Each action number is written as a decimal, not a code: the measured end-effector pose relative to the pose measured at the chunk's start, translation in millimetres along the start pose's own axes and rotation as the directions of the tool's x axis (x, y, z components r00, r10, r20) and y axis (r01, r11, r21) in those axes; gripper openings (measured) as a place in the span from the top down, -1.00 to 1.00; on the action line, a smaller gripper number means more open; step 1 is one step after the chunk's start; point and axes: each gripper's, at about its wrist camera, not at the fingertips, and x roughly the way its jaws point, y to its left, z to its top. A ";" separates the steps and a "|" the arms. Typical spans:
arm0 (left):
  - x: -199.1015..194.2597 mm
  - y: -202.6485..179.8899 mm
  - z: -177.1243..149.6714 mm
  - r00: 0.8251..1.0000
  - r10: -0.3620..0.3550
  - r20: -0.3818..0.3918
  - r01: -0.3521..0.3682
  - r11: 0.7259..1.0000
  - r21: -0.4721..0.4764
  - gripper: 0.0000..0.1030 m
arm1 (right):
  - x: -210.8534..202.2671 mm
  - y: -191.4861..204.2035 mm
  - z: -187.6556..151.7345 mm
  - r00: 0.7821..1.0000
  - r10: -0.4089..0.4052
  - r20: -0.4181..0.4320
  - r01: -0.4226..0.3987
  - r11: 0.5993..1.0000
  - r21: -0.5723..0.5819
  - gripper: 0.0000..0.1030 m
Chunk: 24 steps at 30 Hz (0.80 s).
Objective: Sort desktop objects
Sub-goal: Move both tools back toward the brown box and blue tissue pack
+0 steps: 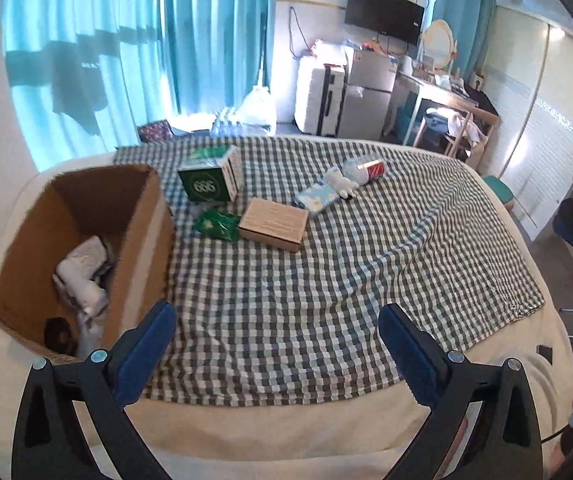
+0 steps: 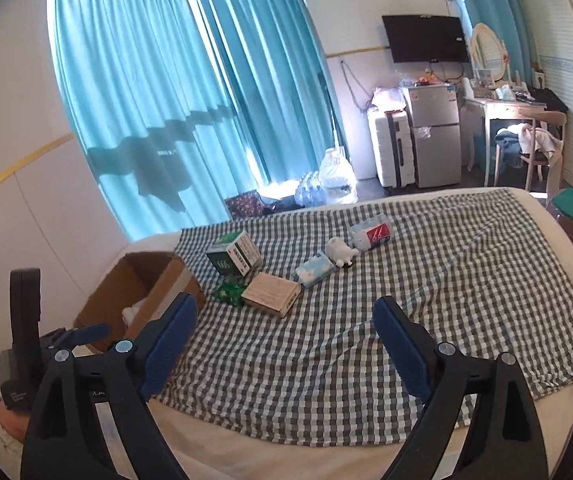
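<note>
My left gripper [image 1: 277, 334] and right gripper [image 2: 285, 326] both hold their fingers wide apart, gripping nothing, above the checked cloth [image 1: 326, 280]. Beyond, a brown box [image 1: 273, 229] and green box [image 1: 211, 180] lie beside the open carton [image 1: 142, 216].

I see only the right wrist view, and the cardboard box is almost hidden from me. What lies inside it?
Observer: White bundles lie in the cardboard box, one upon another.
Operator: Is anything else in there?
Observer: Yes, a dark round thing in the near corner; I cannot tell what it is.
Operator: Does the left gripper hold something?
Observer: No, the left gripper is open, with nothing between its fingers.
</note>
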 end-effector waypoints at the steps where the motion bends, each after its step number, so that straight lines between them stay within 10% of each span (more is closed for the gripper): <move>1: 14.4 -0.6 1.3 1.000 0.000 -0.007 0.000 1.000 -0.002 -1.00 | 12.7 -3.9 -1.2 1.000 -0.002 -0.010 0.002 1.000 0.005 -0.75; 13: 198.7 -2.4 43.8 0.988 0.037 -0.151 -0.054 0.993 -0.109 -1.00 | 193.3 -83.3 -8.4 0.962 -0.018 -0.271 0.046 0.994 0.096 -0.75; 18: 209.1 18.5 59.3 0.975 0.034 -0.221 -0.125 0.903 -0.411 -1.00 | 212.3 -87.3 0.9 0.953 -0.055 -0.299 0.086 0.992 0.092 -0.75; 24: 229.5 16.0 64.4 0.992 -0.033 -0.121 -0.040 0.831 -0.555 -1.00 | 193.2 -91.1 0.4 0.974 -0.130 -0.183 0.137 0.990 0.025 -0.75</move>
